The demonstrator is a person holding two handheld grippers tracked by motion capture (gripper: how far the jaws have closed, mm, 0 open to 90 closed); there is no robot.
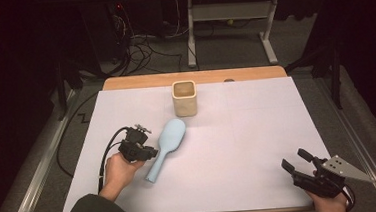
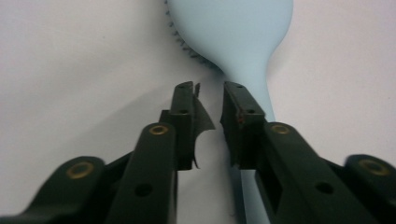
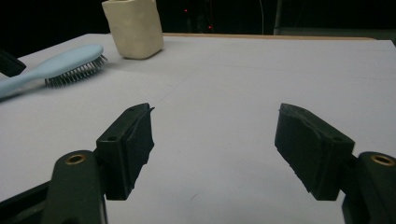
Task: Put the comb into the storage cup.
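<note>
Hovering beside the hairbrush handle, the left hand-held gripper stood slightly parted, gripping nothing; next, probably, straddle and clamp.

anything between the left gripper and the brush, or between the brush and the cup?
Nothing visible. The left gripper is already at the handle of the blue hairbrush, its jaws slightly apart just beside the handle. The white mat between the brush head and the beige cup lies bare. The right gripper sits far off, open.
</note>
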